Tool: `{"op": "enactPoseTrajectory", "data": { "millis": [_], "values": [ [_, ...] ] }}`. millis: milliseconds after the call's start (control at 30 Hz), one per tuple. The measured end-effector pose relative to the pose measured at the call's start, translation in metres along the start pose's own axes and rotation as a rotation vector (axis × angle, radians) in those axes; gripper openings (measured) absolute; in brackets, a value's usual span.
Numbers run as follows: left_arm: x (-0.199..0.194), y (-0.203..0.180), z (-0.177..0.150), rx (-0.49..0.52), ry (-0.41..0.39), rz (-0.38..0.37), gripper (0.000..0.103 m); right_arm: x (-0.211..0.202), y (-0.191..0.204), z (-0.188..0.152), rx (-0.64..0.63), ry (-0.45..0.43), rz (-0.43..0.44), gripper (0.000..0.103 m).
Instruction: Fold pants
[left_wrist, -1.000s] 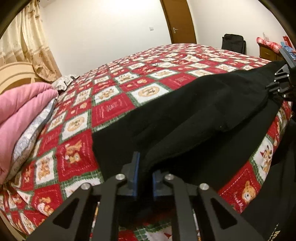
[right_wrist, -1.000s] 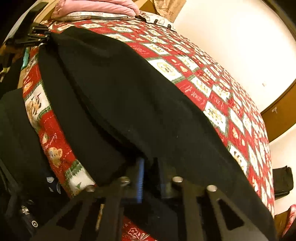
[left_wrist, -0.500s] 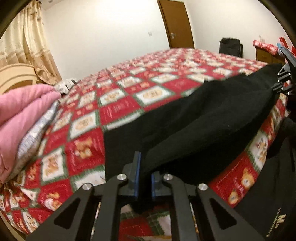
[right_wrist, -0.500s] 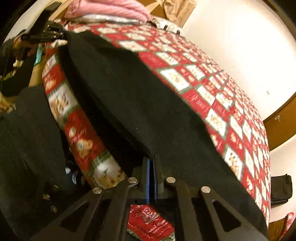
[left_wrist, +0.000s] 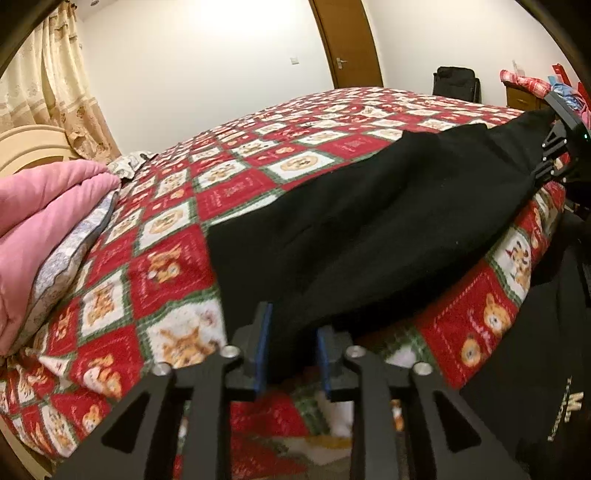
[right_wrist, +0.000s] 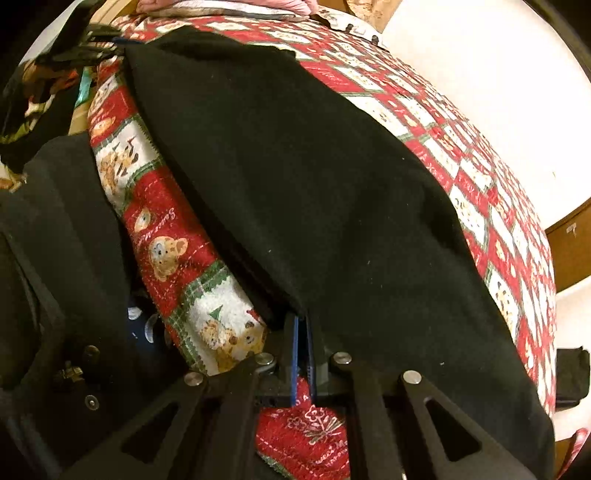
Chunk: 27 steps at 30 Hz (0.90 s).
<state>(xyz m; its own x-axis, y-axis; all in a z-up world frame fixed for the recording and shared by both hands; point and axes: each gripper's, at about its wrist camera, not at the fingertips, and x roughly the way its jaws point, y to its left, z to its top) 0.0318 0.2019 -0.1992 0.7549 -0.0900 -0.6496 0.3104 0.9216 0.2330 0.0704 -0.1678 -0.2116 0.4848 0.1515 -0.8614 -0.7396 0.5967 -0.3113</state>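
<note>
Black pants (left_wrist: 369, 229) lie along the near edge of a bed, folded lengthwise; they also fill the right wrist view (right_wrist: 314, 177). My left gripper (left_wrist: 291, 343) has its jaws parted a little, with the pants' end still between the blue pads. My right gripper (right_wrist: 303, 354) is shut on the other end of the pants at the bed's edge. It also shows in the left wrist view (left_wrist: 554, 162) at far right. The left gripper shows in the right wrist view (right_wrist: 92, 48) at top left.
The bed has a red, white and green teddy-bear quilt (left_wrist: 229, 192). A pink blanket (left_wrist: 48, 206) lies folded on a pillow at left. A wooden door (left_wrist: 347, 40), a black chair (left_wrist: 456, 83) and a cluttered dresser (left_wrist: 524, 88) stand behind. My dark clothing (right_wrist: 55, 240) is by the bed edge.
Both grippers have drawn the pants toward the bed's near edge. The left gripper's jaws have opened from tightly shut to a wider gap. The right gripper stays shut.
</note>
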Motion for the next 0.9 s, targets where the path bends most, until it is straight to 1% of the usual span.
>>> {"op": "enactPoseTrajectory", "data": {
  "millis": [33, 67, 100, 167, 233, 300, 367, 400, 433, 500, 567, 600, 633, 667, 733, 767, 800, 833, 867, 900],
  "values": [
    [-0.001, 0.002, -0.003, -0.001, 0.007, 0.012, 0.047, -0.001, -0.001, -0.001, 0.010, 0.001, 0.008, 0.004],
    [-0.001, 0.006, -0.006, -0.005, 0.019, 0.040, 0.061, -0.001, -0.002, -0.001, 0.013, 0.001, 0.013, 0.004],
    [-0.002, 0.013, -0.010, -0.020, 0.023, 0.066, 0.063, -0.002, -0.004, -0.001, 0.017, 0.001, 0.016, 0.005],
    [-0.005, 0.023, -0.014, -0.060, 0.024, 0.059, 0.063, -0.002, -0.003, -0.003, 0.010, 0.015, 0.021, 0.005],
    [-0.010, 0.032, -0.015, -0.101, 0.014, 0.085, 0.063, -0.008, -0.003, -0.003, 0.001, 0.018, 0.020, 0.005],
    [-0.018, 0.036, -0.009, -0.143, -0.021, 0.087, 0.063, -0.015, -0.005, -0.005, 0.015, 0.014, 0.041, 0.006],
    [-0.024, 0.034, 0.001, -0.160, -0.057, 0.084, 0.062, -0.024, -0.013, -0.005, 0.058, -0.013, 0.083, 0.006],
    [-0.026, 0.033, 0.007, -0.157, -0.069, 0.071, 0.062, -0.030, -0.019, -0.002, 0.094, -0.035, 0.124, 0.006],
    [-0.028, 0.029, 0.013, -0.145, -0.078, 0.060, 0.062, -0.035, -0.027, 0.002, 0.128, -0.057, 0.164, 0.006],
    [-0.035, 0.020, 0.021, -0.088, -0.073, 0.048, 0.062, -0.042, -0.037, 0.009, 0.160, -0.089, 0.205, 0.006],
    [-0.051, 0.015, 0.022, -0.056, -0.106, 0.029, 0.063, -0.049, -0.043, 0.015, 0.185, -0.125, 0.220, 0.006],
    [-0.055, 0.017, 0.023, -0.066, -0.116, 0.025, 0.064, -0.052, -0.050, 0.020, 0.220, -0.146, 0.249, 0.006],
    [-0.059, 0.021, 0.025, -0.097, -0.127, 0.028, 0.066, -0.051, -0.051, 0.023, 0.243, -0.155, 0.272, 0.006],
    [-0.059, 0.024, 0.027, -0.120, -0.131, 0.022, 0.068, -0.050, -0.058, 0.029, 0.286, -0.171, 0.317, 0.006],
    [-0.058, 0.029, 0.033, -0.171, -0.149, 0.015, 0.068, -0.041, -0.068, 0.042, 0.345, -0.178, 0.375, 0.009],
    [-0.055, 0.030, 0.037, -0.189, -0.153, 0.013, 0.068, -0.037, -0.072, 0.050, 0.367, -0.174, 0.395, 0.014],
    [-0.051, 0.029, 0.042, -0.203, -0.150, 0.009, 0.068, -0.033, -0.074, 0.057, 0.383, -0.171, 0.409, 0.035],
    [-0.049, 0.027, 0.045, -0.212, -0.152, 0.009, 0.069, -0.026, -0.079, 0.067, 0.412, -0.166, 0.437, 0.062],
    [-0.044, 0.023, 0.050, -0.232, -0.154, 0.005, 0.075, -0.021, -0.084, 0.076, 0.449, -0.163, 0.464, 0.070],
    [-0.035, 0.018, 0.056, -0.252, -0.143, -0.012, 0.080, -0.016, -0.088, 0.085, 0.482, -0.170, 0.487, 0.071]
  ]
}}
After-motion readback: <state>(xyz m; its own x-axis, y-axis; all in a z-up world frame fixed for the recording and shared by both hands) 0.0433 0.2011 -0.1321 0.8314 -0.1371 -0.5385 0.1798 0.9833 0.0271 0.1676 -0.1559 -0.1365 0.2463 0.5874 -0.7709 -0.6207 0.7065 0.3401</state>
